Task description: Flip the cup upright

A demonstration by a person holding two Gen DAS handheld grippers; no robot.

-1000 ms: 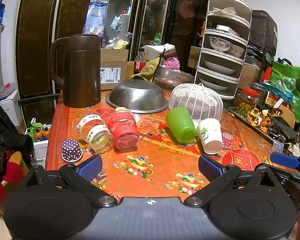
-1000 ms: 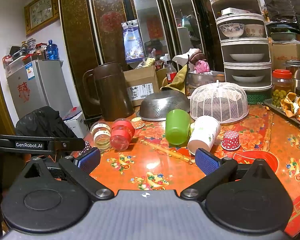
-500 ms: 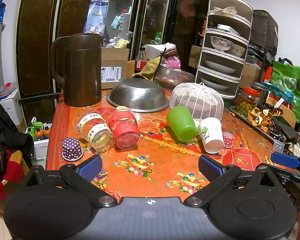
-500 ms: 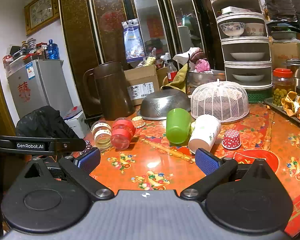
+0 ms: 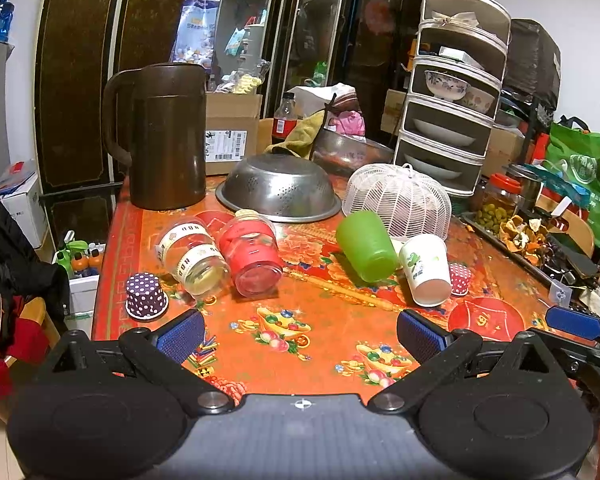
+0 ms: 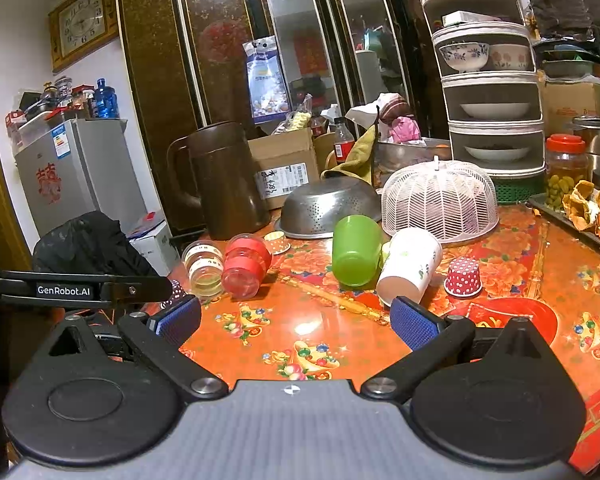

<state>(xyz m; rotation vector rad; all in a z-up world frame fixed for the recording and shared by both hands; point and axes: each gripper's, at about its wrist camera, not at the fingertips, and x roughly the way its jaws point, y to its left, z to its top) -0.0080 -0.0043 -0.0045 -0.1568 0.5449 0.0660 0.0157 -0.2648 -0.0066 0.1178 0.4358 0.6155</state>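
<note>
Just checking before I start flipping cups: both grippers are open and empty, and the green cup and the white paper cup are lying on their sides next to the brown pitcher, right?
Not quite. The green cup and white paper cup lie on their sides by the white mesh food cover, not the brown pitcher, as the left wrist view shows. Both the left gripper and right gripper are open and empty.

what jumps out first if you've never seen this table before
A row of tipped-over cups lies mid-table on the bright orange cloth: a clear cup beside a red cup on the left, a green cup touching a white paper cup on the right. Behind them stand a tall brown jug, an upturned steel colander and a white mesh food cover. Both tongs, left and right, are open and empty.
</note>
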